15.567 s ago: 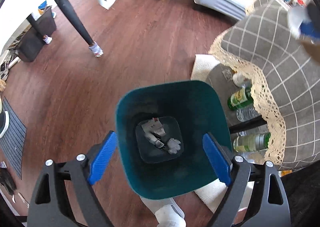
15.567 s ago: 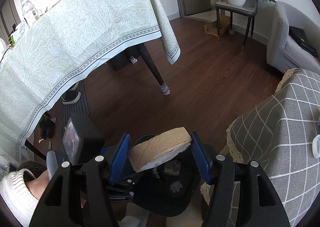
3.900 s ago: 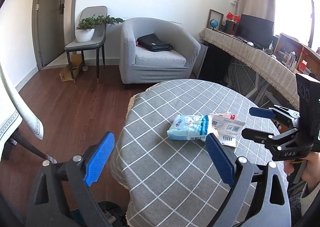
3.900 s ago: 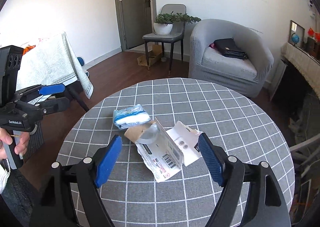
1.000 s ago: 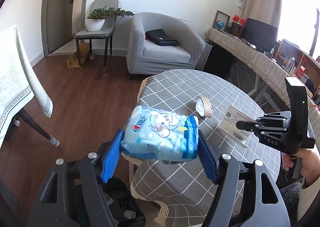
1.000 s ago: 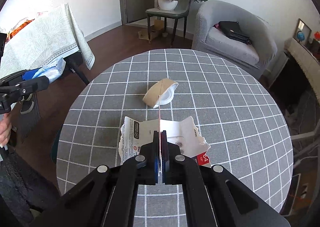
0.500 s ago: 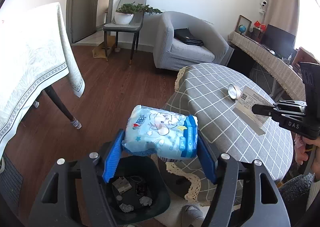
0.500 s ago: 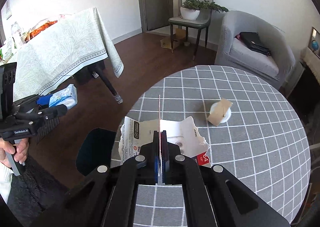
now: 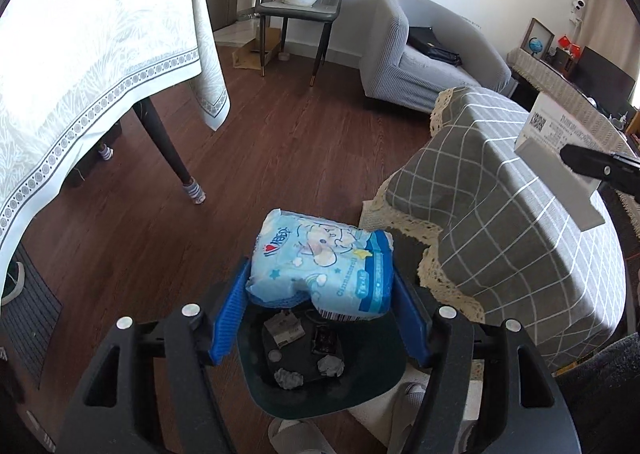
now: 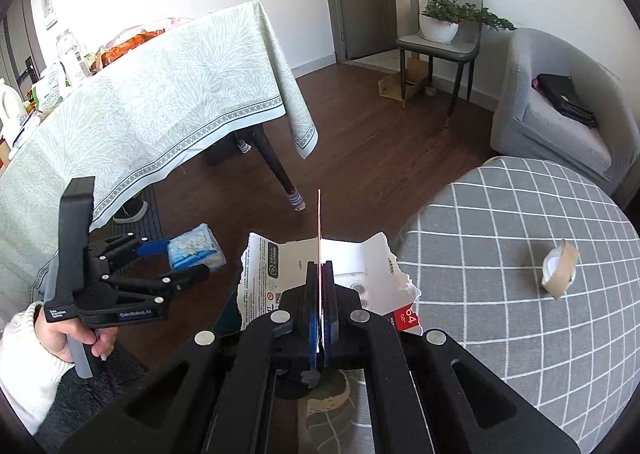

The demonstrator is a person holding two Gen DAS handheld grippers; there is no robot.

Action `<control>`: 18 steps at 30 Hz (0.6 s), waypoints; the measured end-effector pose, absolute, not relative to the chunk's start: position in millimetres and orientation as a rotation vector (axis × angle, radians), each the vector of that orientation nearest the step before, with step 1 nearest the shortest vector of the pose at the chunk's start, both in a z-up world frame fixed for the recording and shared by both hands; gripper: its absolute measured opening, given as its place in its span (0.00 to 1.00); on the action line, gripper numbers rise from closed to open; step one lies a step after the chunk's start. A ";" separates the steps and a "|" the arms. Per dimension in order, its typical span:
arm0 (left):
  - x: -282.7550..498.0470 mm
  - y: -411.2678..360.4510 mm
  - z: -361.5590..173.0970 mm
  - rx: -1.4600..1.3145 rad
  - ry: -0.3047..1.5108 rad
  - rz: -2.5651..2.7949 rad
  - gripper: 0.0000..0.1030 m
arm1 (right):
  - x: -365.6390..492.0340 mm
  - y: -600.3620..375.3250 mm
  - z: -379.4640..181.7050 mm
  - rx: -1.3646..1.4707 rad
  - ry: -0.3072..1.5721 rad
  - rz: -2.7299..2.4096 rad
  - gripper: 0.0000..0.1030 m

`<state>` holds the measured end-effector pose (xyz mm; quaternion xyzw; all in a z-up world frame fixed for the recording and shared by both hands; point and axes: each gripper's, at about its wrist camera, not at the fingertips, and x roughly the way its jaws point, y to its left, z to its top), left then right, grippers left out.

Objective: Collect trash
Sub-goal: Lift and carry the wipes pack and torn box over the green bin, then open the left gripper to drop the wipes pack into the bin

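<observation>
My left gripper [image 9: 320, 282] is shut on a light blue tissue pack [image 9: 324, 254], its blue pads pressing on both ends. The pack hangs right above a dark teal trash bin [image 9: 372, 386] on the floor, which holds crumpled paper and small scraps. In the right wrist view the same left gripper [image 10: 188, 258] and pack [image 10: 196, 246] show at the left, held by a hand in a white sleeve. My right gripper [image 10: 320, 278] is shut on a torn white cardboard package [image 10: 280, 266], held past the round table's left edge. A tape roll [image 10: 560, 268] lies on that table.
The round table with a grey checked cloth [image 9: 500, 234] stands right of the bin. A dining table under a pale green cloth [image 9: 80, 74] with a dark leg [image 9: 168, 154] fills the left. A grey armchair [image 9: 420, 66] and a chair with a plant [image 9: 304, 2] stand at the back.
Both grippers swung left, away from the round table. The left one sank over the bin with the tissue pack; the right one carried the cardboard past the table's edge. Both grips are unchanged.
</observation>
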<state>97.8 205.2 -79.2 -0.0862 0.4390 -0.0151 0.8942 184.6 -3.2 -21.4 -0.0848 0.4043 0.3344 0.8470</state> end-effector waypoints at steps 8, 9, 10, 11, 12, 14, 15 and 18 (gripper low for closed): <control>97.2 223.3 -125.9 -0.191 1.036 -0.010 0.66 | 184.1 45.9 -31.1 -0.195 0.890 0.743 0.02; 96.4 224.2 -130.0 -0.193 1.048 -0.014 0.66 | 184.4 50.7 -33.1 -0.200 0.895 0.746 0.02; 96.0 224.9 -134.0 -0.193 1.060 -0.019 0.66 | 184.9 56.7 -35.6 -0.206 0.903 0.749 0.02; 96.8 225.2 -137.5 -0.190 1.070 -0.021 0.66 | 185.6 61.0 -37.7 -0.208 0.909 0.751 0.02; 96.5 225.3 -142.1 -0.186 1.082 -0.023 0.66 | 186.9 64.8 -39.8 -0.209 0.916 0.751 0.02; 96.5 223.8 -152.1 -0.182 1.110 -0.033 0.66 | 189.5 73.2 -45.6 -0.212 0.932 0.747 0.02; 96.3 222.4 -157.2 -0.177 1.127 -0.037 0.66 | 190.9 75.4 -48.6 -0.214 0.941 0.745 0.02; 96.4 219.1 -171.4 -0.152 1.174 -0.051 0.66 | 195.9 84.2 -60.0 -0.219 0.970 0.735 0.02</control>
